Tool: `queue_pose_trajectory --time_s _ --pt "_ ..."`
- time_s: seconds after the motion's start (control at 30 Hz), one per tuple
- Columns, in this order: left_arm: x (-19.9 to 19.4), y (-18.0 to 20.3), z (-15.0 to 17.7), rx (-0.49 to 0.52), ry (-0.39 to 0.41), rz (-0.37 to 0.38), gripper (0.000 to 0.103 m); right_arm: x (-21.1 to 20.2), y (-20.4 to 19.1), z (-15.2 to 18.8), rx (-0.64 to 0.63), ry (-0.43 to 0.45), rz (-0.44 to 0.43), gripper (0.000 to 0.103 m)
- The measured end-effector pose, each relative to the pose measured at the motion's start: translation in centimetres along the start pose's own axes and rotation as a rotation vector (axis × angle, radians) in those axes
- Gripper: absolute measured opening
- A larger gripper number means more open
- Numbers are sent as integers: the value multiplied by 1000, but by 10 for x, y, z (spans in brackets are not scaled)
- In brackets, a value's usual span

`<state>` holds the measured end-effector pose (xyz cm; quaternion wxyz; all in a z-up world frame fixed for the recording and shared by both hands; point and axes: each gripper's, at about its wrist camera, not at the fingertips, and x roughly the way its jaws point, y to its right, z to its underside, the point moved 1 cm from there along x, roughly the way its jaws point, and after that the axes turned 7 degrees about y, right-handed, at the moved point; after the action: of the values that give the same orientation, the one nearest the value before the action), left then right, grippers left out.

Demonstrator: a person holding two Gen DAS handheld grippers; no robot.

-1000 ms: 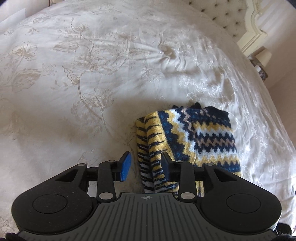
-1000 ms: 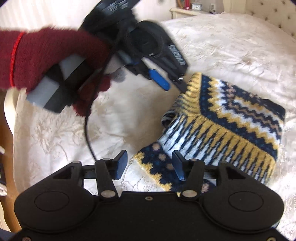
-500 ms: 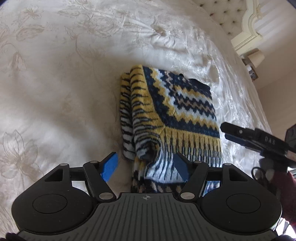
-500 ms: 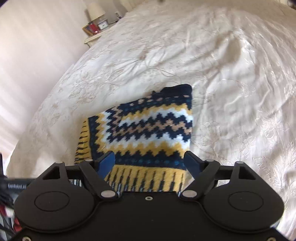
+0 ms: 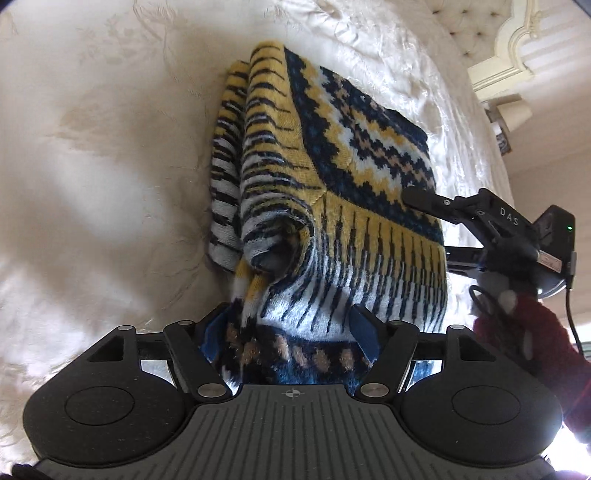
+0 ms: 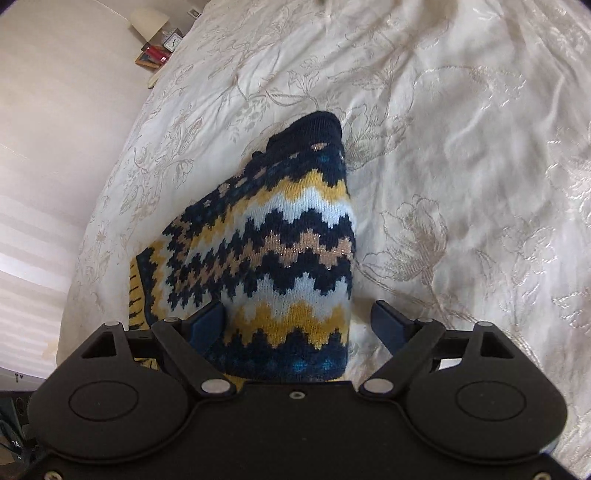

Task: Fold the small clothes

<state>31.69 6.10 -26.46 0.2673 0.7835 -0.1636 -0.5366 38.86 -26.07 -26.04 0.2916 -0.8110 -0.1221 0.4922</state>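
Your left gripper (image 5: 291,332) sits low at the near hem of the sweater (image 5: 332,177), fingers spread wide with the hem bunched between them; not clamped as far as the left view shows. The sweater lies on the bed (image 5: 92,166), already folded into a narrow stack, long axis running straight away from that gripper toward the headboard (image 5: 480,22). A loose roll of knit sticks up on its left edge, just ahead of the left finger.

Your right gripper (image 6: 297,321) comes in from the sweater's right side, roughly square to the left one. In the right view it is wide too, the left finger touching or over the knit, the right finger off the edge above bare bed (image 6: 461,184). The fabric runs from between those fingers out to the dark collar end.

Both grippers are about equally near. My read: the next fold goes along the long axis, near hem toward the far end, so close on the hem before you lift.
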Motion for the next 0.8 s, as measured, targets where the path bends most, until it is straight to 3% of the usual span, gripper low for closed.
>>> queue_pose_trajectory --time_s 0.13,0.3,0.33,0.37,0.47,0.67,0.8 --pt "14 -5 -5 -53 -6 50 70 9 7 1 53 -3 -50 96" --pt "28 -13 -10 -129 -36 175 68 10 5 3 54 -5 -77 99" --pt "29 -13 -11 -128 -44 189 64 12 2 3 52 -20 -88 93" --pt "30 -14 -11 -117 -54 200 55 13 -1 3 45 -33 -95 69" --pt "30 -5 -10 -59 -76 223 50 6 -14 6 -17 -42 -69 53" --pt "18 16 10 -29 -94 263 50 -28 -24 14 -13 -22 -47 49" --pt "11 38 46 -9 -128 281 50 -62 -17 35 -21 -42 -16 49"
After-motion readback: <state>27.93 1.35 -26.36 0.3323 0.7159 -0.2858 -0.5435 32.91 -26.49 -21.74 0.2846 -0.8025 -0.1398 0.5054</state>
